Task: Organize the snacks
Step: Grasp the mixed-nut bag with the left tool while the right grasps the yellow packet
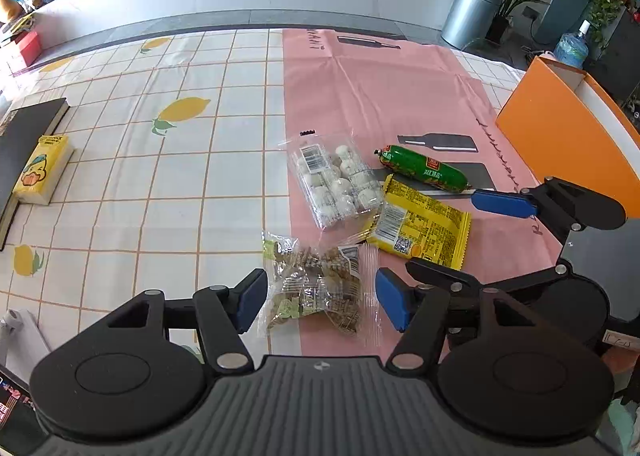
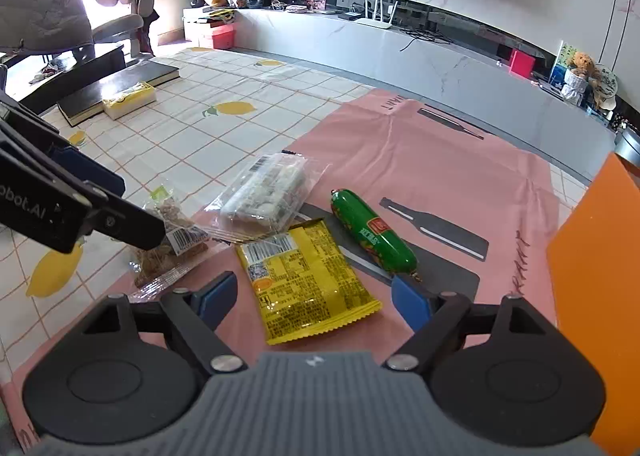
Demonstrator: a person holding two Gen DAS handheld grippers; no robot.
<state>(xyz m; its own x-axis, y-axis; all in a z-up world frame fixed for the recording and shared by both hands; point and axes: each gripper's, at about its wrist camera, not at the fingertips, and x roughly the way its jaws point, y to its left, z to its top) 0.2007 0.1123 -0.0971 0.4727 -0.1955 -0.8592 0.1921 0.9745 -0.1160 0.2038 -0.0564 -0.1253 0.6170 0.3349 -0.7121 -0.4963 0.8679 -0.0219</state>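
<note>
Snacks lie on a pink mat (image 1: 360, 88). My left gripper (image 1: 320, 302) is open, its blue pads on either side of a clear bag of brown snacks (image 1: 316, 288), also in the right wrist view (image 2: 172, 244). My right gripper (image 2: 312, 302) is open around the near end of a yellow packet (image 2: 304, 272), which shows in the left wrist view (image 1: 420, 224). A clear tray of white balls (image 1: 340, 180) and a green sausage (image 1: 424, 168) lie beyond; they also show in the right wrist view, tray (image 2: 268, 192), sausage (image 2: 372, 236).
An orange box (image 1: 560, 128) stands at the right of the mat, also in the right wrist view (image 2: 596, 256). A black book (image 1: 24, 148) with a yellow tissue pack (image 1: 42, 168) lies at the far left of the lemon-print tablecloth (image 1: 160, 176).
</note>
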